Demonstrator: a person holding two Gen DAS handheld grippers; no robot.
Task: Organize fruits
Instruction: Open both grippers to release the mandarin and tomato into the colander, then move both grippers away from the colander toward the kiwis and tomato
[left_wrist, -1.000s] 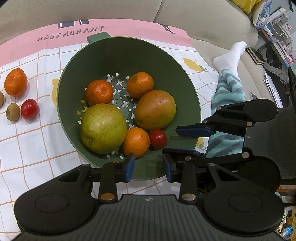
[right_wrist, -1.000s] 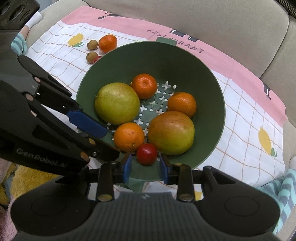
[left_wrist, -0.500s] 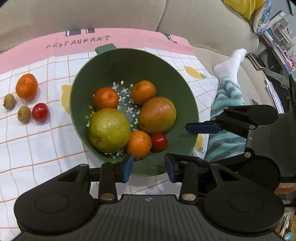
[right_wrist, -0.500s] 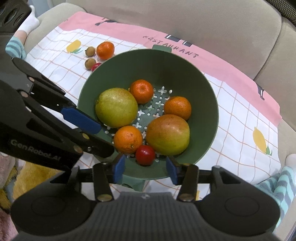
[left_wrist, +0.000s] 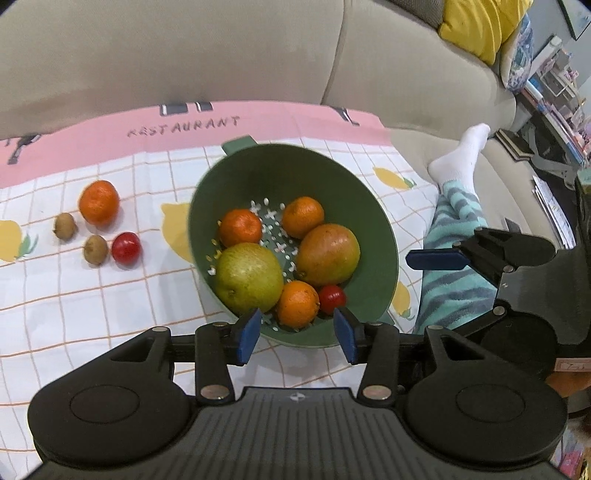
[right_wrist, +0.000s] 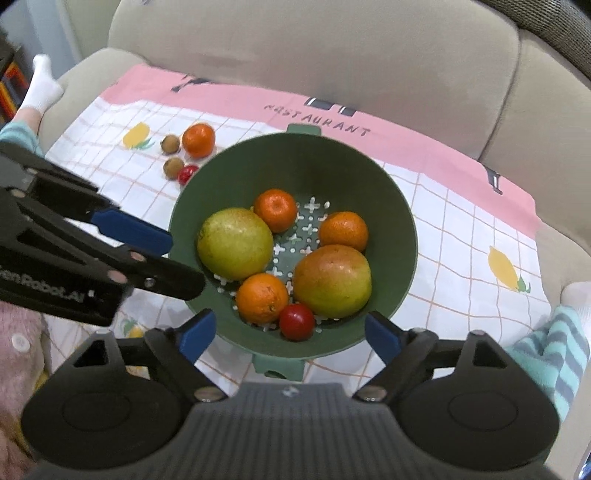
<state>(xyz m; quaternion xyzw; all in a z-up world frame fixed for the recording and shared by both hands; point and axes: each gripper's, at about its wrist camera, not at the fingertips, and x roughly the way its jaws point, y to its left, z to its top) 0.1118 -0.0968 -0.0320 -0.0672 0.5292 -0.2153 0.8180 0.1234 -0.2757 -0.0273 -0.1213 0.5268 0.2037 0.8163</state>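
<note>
A green colander on the checked cloth holds a green pear, a mango, three oranges and a red tomato. Left of it on the cloth lie an orange, two kiwis and a second tomato. My left gripper is open and empty, just short of the colander's near rim. My right gripper is wide open and empty at the near rim.
The cloth covers a beige sofa seat, backrest behind. A person's leg in striped trousers and white sock lies right of the colander. Cluttered shelves are at the far right.
Both grippers have pulled back and up from the colander, so it looks smaller. The right gripper's jaws have opened from narrow to wide; the left's opened a little. The fruits stayed put.
</note>
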